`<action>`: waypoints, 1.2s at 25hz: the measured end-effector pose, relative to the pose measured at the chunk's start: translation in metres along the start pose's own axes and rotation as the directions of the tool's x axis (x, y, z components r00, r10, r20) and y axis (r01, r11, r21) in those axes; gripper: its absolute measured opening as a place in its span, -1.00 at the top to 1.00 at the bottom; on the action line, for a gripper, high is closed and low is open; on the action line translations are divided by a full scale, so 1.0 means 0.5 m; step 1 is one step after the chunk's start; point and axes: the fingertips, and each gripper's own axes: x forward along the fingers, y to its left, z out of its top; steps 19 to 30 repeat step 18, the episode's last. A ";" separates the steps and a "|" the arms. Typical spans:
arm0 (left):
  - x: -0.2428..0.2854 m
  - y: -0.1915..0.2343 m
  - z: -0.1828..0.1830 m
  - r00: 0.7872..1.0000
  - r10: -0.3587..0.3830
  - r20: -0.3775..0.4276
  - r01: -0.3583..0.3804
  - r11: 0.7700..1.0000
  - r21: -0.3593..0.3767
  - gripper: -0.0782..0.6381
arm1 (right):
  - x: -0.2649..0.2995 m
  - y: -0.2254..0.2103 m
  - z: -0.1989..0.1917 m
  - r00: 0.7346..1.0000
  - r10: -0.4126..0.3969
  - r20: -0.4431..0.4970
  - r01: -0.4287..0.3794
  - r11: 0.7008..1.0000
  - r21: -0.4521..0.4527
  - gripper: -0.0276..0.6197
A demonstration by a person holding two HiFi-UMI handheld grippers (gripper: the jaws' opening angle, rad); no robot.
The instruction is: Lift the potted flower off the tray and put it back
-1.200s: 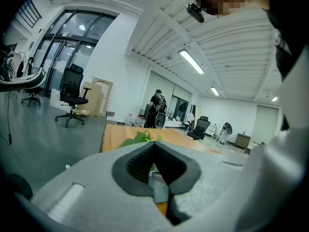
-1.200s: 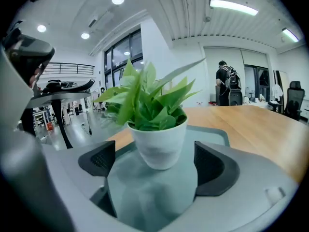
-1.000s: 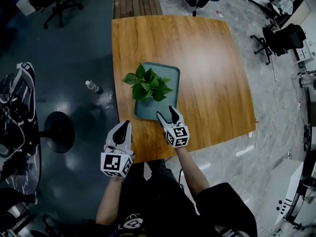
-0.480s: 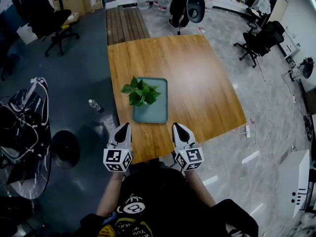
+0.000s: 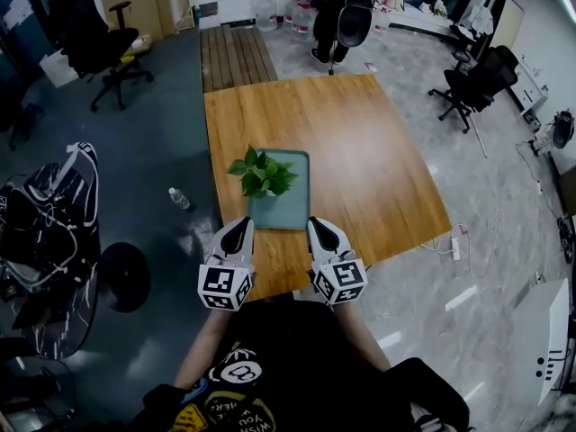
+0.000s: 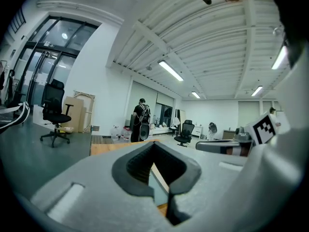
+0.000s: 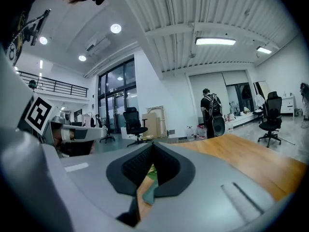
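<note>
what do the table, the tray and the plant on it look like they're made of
Table: wood or wood-look laminate, going by the warm brown colour, lengthwise grain lines and soft sheen under the lights.
Tray: probably plastic, with a flat matte grey-green surface, rounded corners and a raised rim.
Plant: broad green leaves with a slight gloss. Whether it is real or artificial can't be told from this view.

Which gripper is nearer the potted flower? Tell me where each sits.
Left. The left gripper is just short of the potted flower, at the tray's near left corner; the right gripper is off the tray's near right corner, farther away.
</note>
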 end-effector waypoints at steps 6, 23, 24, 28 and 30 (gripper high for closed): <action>0.002 0.013 0.004 1.000 0.013 0.006 -0.013 1.000 -0.023 0.79 | 0.019 0.009 0.004 1.000 0.026 -0.007 -0.026 1.000 -0.005 0.92; -0.001 0.008 -0.009 1.000 0.016 -0.006 -0.016 0.999 -0.033 0.79 | 0.018 0.011 -0.009 0.999 0.041 -0.028 -0.041 0.999 0.005 0.92; -0.001 0.008 -0.009 1.000 0.016 -0.006 -0.016 0.999 -0.033 0.79 | 0.018 0.011 -0.009 0.999 0.041 -0.028 -0.041 0.999 0.005 0.92; -0.001 0.008 -0.009 1.000 0.016 -0.006 -0.016 0.999 -0.033 0.79 | 0.018 0.011 -0.009 0.999 0.041 -0.028 -0.041 0.999 0.005 0.92; -0.001 0.008 -0.009 1.000 0.016 -0.006 -0.016 0.999 -0.033 0.79 | 0.018 0.011 -0.009 0.999 0.041 -0.028 -0.041 0.999 0.005 0.92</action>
